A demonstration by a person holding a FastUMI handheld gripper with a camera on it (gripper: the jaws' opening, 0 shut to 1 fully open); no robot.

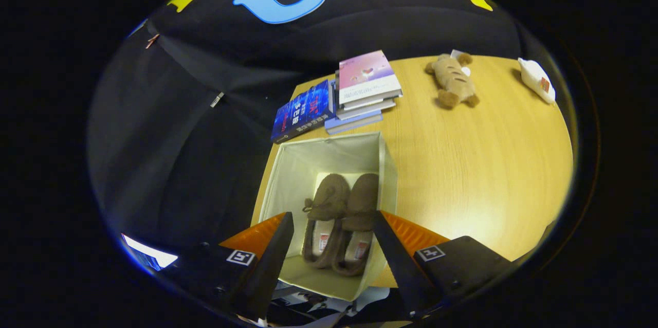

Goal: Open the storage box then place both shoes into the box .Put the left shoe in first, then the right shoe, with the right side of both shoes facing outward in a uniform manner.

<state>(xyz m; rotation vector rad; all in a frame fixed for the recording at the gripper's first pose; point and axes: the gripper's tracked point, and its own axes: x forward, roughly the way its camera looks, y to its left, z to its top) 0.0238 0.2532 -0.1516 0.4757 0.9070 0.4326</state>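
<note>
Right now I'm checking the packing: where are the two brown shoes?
In the gripper view both shoes lie side by side inside the open white storage box, seen between the open gripper's fingers, with the stack of books beyond the box.

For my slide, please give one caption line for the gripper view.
Open tool above the storage box holding both brown shoes side by side on the wooden table.

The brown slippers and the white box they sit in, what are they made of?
The two brown fuzzy slippers look like soft suede or fleece fabric: matte, with paler plush lining inside. The white open storage box seems to be cloth over stiff panels, since its walls show faint creases. The tool hangs open above the box, fingers apart, gripping nothing.
</note>
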